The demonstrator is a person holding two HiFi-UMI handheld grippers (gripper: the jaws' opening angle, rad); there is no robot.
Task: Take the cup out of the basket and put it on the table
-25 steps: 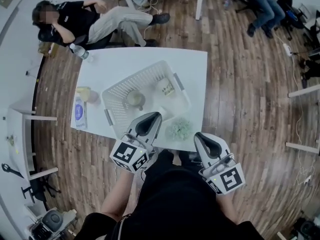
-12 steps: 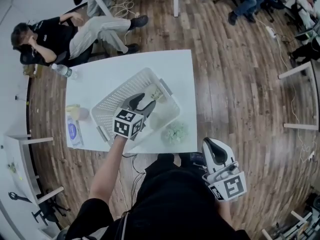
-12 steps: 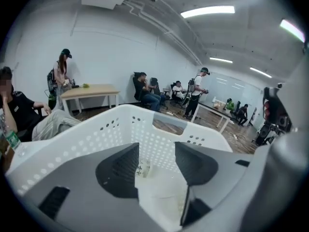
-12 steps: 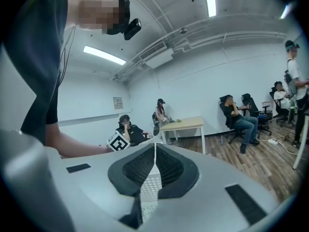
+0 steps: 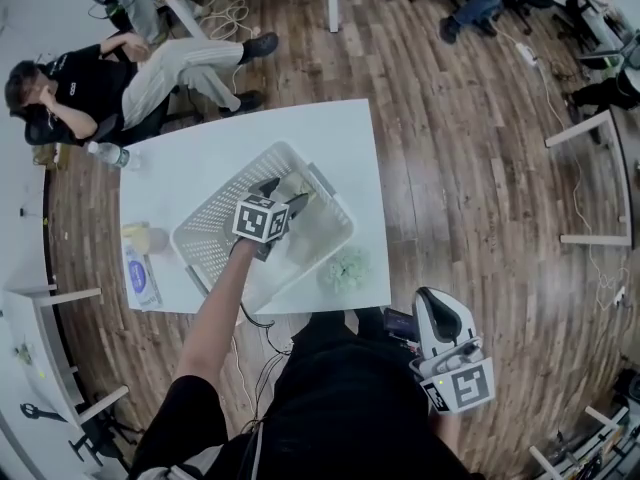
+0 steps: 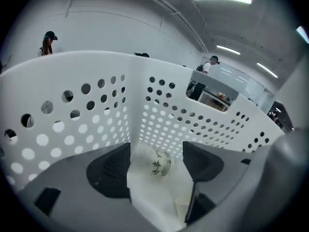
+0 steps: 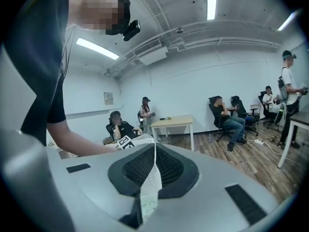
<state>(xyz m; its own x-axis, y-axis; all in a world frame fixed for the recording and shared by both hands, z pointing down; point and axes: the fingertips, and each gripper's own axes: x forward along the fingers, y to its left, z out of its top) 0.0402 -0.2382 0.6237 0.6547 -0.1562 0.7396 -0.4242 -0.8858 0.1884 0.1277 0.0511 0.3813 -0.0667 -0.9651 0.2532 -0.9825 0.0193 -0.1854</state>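
A white perforated basket point(image 5: 205, 238) stands on the white table point(image 5: 330, 138). My left gripper point(image 5: 283, 194) reaches down inside the basket. In the left gripper view a pale cup point(image 6: 159, 162) with dark print lies on its side on a white sheet, near the basket's corner wall point(image 6: 140, 100). The left gripper point(image 6: 155, 153) has its jaws opening; the cup lies between the pads and neither pad touches it. In the head view the pale cup point(image 5: 298, 182) shows just past the fingers. My right gripper point(image 5: 440, 303) hangs shut off the table's near right corner, its pads point(image 7: 171, 168) together with nothing held.
A green crumpled thing point(image 5: 347, 266) lies on the table near the front edge, right of the basket. A packet point(image 5: 140, 270) and a water bottle point(image 5: 105, 153) sit at the table's left side. A seated person point(image 5: 90, 83) is beyond the far left corner.
My left gripper has gone from the table's near edge forward and down into the basket, and its jaws have opened. The right gripper has stayed low by my body.
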